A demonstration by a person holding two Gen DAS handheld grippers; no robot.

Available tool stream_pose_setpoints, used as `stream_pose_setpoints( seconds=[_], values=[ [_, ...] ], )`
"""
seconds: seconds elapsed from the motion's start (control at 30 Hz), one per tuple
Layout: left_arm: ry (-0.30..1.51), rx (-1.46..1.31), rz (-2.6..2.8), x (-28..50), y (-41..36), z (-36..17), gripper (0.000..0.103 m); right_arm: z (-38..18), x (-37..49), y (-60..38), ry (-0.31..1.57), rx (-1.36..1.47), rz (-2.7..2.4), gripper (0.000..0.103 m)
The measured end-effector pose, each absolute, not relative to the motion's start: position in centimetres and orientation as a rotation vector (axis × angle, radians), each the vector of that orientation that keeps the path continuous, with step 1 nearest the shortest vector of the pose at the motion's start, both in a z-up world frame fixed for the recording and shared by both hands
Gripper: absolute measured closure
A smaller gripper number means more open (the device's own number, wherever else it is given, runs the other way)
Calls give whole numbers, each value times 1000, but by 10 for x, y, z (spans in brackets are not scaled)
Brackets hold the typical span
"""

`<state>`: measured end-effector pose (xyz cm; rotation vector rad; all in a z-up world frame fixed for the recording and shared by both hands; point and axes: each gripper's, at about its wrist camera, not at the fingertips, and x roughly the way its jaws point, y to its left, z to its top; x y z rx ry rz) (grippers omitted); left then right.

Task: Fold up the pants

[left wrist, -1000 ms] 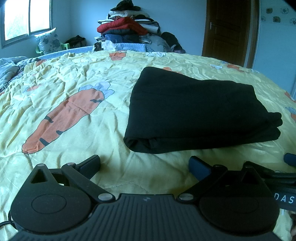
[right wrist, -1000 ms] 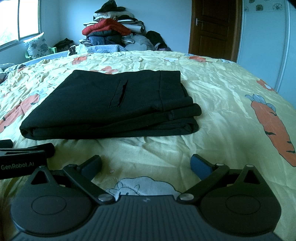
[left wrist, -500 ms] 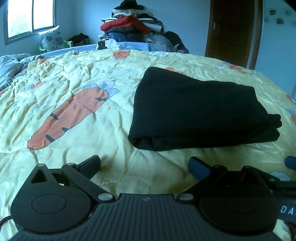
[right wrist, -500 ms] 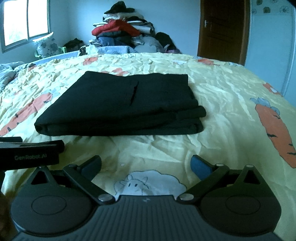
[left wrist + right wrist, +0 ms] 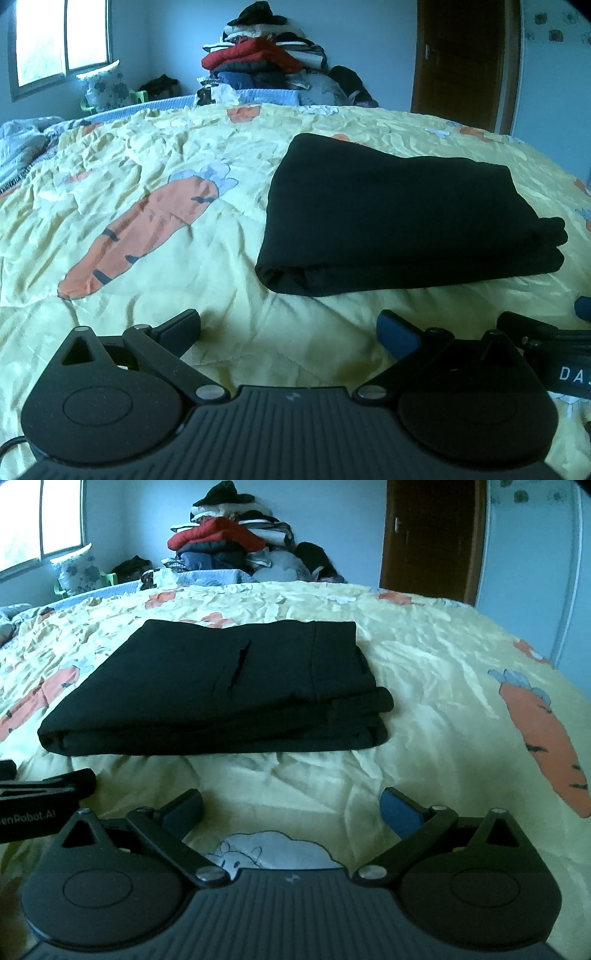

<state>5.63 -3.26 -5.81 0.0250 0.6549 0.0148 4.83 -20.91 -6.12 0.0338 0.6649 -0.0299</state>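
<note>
Lying folded at centre frame on the carrot-print bedspread (image 5: 424,657), black pants (image 5: 221,686) sit beyond the left gripper (image 5: 288,328) and right gripper (image 5: 291,808), both spread wide and empty.
</note>
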Motion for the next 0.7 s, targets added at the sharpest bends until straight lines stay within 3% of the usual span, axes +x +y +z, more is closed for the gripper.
stream_pose_setpoints(
  seconds=[0.7],
  values=[
    [659, 11, 12, 58, -31, -59, 0, -62, 48, -209, 665, 31, -26, 0]
  ],
)
